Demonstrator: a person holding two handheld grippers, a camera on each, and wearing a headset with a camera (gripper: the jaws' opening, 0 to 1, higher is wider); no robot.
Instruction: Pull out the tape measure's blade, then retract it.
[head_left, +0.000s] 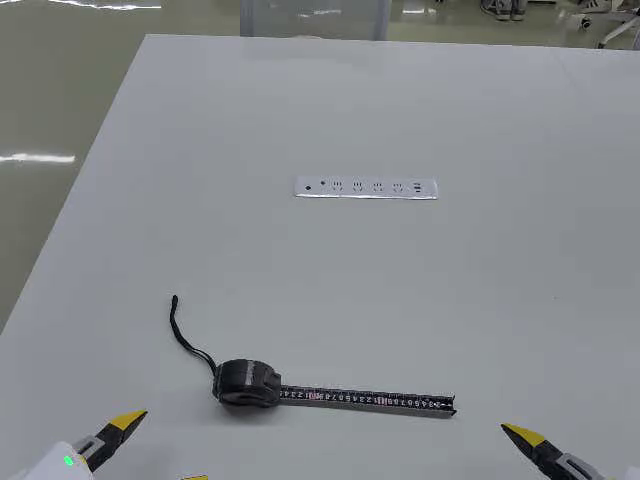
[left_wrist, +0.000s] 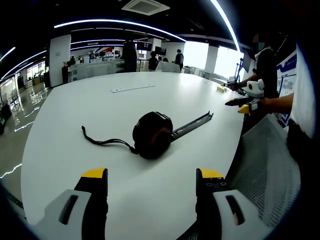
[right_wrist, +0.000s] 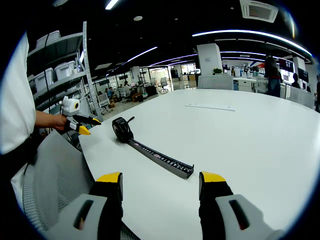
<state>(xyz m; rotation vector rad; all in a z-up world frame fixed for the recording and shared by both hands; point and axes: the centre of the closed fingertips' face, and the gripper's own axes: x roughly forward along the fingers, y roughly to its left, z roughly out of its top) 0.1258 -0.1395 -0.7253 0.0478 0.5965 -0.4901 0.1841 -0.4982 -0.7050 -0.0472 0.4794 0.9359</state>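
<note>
Tabletop (head_left: 450, 120) is white, wide and smooth, with a flat socket strip (head_left: 366, 187) set in its middle. Around it is the shiny floor (head_left: 50, 90) of a large hall with long ceiling lamps (left_wrist: 120, 22). Near the front edge lies the black tape measure (head_left: 248, 383). Its blade (head_left: 370, 401) is out, flat on the surface, long axis left to right, tip toward the right gripper (right_wrist: 161, 177); the strap (head_left: 185, 335) trails far left. This one and the left gripper (left_wrist: 151, 175) both have fingers (left_wrist: 95, 175) wide apart, holding nothing.
</note>
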